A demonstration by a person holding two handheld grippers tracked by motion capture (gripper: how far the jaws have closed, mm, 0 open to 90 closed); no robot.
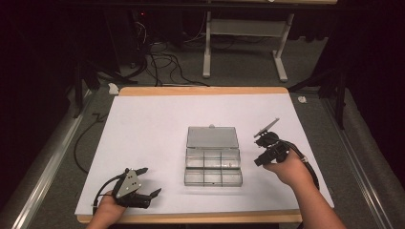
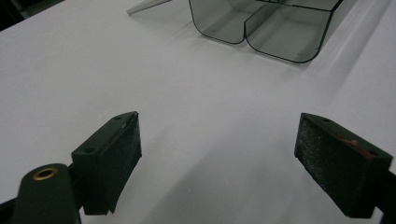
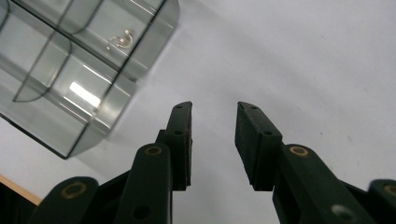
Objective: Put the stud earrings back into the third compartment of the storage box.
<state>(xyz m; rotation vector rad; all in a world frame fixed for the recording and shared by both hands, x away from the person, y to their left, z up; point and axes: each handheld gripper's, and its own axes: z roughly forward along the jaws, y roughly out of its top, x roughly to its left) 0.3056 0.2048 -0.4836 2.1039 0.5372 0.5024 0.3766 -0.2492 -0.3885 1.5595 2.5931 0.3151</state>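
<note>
A: What's at the near left corner of the table [image 1: 143,114]?
B: The left gripper [image 1: 152,182], jaws wide, grasping nothing.
A: And mid-table?
B: One clear compartment box [image 1: 213,162], lid open, one small metal ring [image 3: 122,39] in a compartment.
A: Right edge?
B: The right gripper [image 1: 258,149] just beside the box, jaws parted, nothing between them

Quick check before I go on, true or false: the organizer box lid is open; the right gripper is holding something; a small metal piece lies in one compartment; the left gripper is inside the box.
1. The clear organizer box has its lid open. True.
2. The right gripper holds something. False: its jaws stand apart with nothing between them.
3. A small metal piece lies in one compartment. True.
4. The left gripper is inside the box. False: it rests open on the white table surface, apart from the box.
</note>
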